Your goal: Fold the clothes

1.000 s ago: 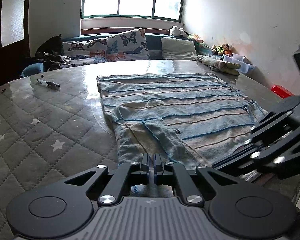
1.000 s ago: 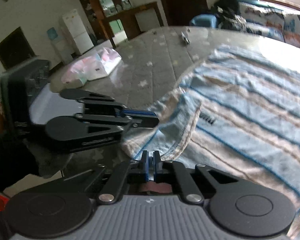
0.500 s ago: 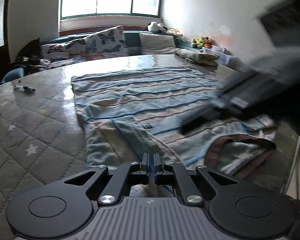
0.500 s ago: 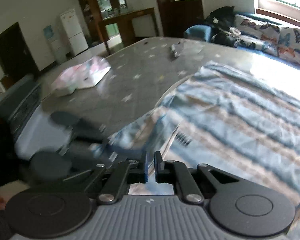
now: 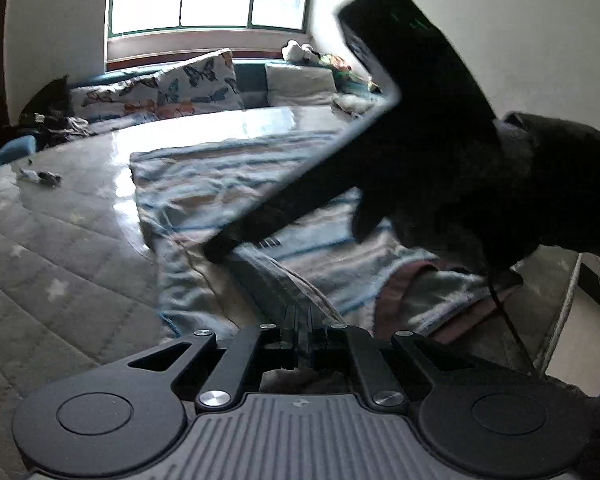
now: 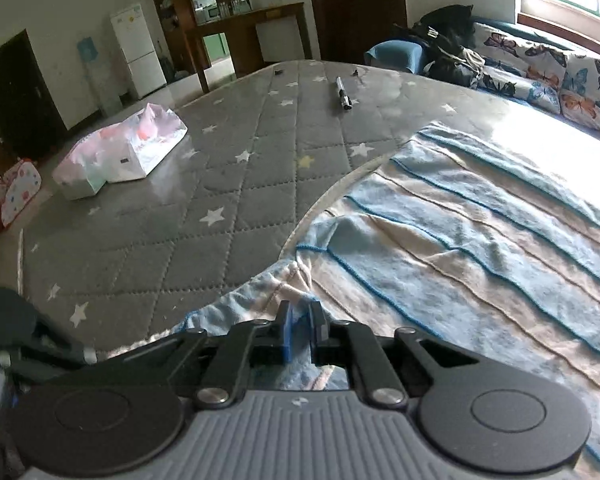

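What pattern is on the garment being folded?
Light blue and beige bands with thin blue stripes on the garment; clearest in the right wrist view.

garment: striped sweater (image 6: 480, 248), pale blue and beige
pose: lay flat, one sleeve folded inward
place: on quilted star-patterned table cover (image 6: 204, 200)

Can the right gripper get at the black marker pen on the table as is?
Probably not yet. The right gripper is shut on the striped garment, while the marker pen lies far across the quilted table. The path is otherwise clear.
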`<state>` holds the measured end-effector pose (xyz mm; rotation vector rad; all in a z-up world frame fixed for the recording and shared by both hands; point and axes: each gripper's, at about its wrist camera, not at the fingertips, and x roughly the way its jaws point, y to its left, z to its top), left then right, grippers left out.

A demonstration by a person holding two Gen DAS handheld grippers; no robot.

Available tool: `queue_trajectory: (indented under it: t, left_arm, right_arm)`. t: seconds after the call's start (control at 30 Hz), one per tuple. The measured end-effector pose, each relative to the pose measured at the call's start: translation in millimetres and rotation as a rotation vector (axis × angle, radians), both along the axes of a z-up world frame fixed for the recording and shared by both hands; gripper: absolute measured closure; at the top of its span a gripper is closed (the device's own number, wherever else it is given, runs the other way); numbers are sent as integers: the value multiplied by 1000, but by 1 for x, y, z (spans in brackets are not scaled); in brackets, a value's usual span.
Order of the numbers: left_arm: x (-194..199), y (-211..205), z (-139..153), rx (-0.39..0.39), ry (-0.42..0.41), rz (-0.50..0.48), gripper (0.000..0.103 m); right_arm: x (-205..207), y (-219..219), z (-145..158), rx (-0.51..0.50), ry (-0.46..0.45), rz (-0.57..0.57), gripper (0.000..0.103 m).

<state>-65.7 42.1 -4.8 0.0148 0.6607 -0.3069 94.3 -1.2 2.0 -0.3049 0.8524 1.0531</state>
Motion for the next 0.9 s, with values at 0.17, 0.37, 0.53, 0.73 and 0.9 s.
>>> queue_trajectory:
  t: [0.17,0.37,0.53,0.73,0.9]
  left_arm:
    - [5,19,5,9,-18,76,98]
    - [5,24,-4,46,21,88,98]
    - [-5,22,-5,73,26,60,96]
    - [-27,7,5,129,-7,-43,65]
    - [-42,-12,4,205,-55,-167,59]
  right_arm:
    - [-27,-15,4,-48,-34,105,94]
    - [-62,-36,7,-90,-64,207,90]
    - [-83,-49,12,-100,-95,243,90]
    - [-78,-93,37,-36,-111,105,79]
    - [-75,-146,44,-72,-128,-52,73]
